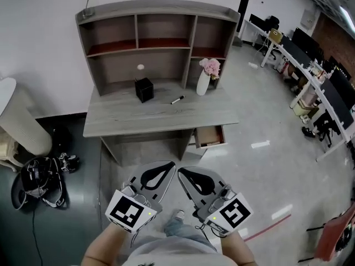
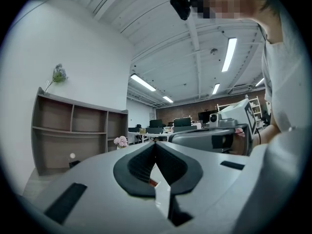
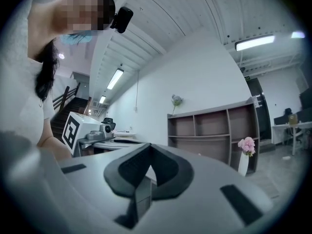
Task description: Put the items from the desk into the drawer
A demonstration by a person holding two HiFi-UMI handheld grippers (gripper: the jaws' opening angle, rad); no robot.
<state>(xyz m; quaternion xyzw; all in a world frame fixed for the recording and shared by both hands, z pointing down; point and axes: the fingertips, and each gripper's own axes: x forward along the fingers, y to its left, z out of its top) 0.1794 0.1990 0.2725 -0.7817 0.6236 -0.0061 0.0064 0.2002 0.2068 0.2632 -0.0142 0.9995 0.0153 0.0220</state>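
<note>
A grey desk (image 1: 138,121) with a shelf hutch (image 1: 158,43) stands ahead of me. On it sit a black cube box (image 1: 143,88), a black marker pen (image 1: 177,100) and a white vase with pink flowers (image 1: 203,81). A small white ball (image 1: 140,67) lies at the back. The desk's drawer (image 1: 209,136) is pulled open at the lower right. My left gripper (image 1: 171,165) and right gripper (image 1: 181,170) are held low in front of me, well short of the desk, side by side. Both are shut with nothing in them (image 2: 155,143) (image 3: 148,145).
A dark bag with straps (image 1: 39,184) lies on the floor at left, beside a white cylinder (image 1: 19,121). A plant vase (image 1: 87,7) tops the hutch. Office desks with monitors (image 1: 316,76) line the right side, with a red chair (image 1: 335,234) at lower right.
</note>
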